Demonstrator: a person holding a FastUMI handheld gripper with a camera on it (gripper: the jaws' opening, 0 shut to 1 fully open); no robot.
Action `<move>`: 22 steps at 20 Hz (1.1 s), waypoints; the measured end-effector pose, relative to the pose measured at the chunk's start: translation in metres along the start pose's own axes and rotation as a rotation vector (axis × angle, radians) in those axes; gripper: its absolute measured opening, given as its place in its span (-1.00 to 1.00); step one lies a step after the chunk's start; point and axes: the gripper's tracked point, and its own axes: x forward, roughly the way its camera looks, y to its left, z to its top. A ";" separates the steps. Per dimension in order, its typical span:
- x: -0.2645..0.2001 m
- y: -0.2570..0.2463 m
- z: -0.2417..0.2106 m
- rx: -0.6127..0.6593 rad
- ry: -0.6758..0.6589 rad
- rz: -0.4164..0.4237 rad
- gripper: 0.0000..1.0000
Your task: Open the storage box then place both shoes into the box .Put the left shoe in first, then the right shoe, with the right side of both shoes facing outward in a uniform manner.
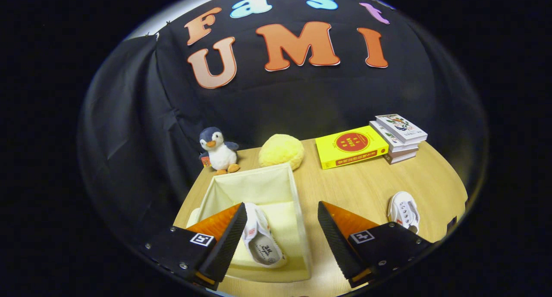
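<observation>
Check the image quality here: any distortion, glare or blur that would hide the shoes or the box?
Gripper view: strong fisheye bending, so the table edge curves; focus is sharp on the open box, the shoe inside it and the shoe on the table; light is even, with mild sheen on the wood near the open gripper; no motion blur.

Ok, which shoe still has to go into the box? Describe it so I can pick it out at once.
Start at the wooden table and find the stack of books near its far edge. Come back towards the open hand-held gripper: the shoe on the table lies on bare wood just beyond one finger. Unlike the shoe in the box, inside the cream storage box, it sits out in the open.
</observation>
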 end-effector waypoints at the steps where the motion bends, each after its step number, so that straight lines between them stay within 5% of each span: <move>1: -0.002 -0.014 0.002 0.002 -0.002 -0.013 0.97; 13: -0.038 -0.189 -0.008 0.011 -0.006 -0.153 0.97; 22: -0.038 -0.279 -0.051 0.007 0.068 -0.178 0.97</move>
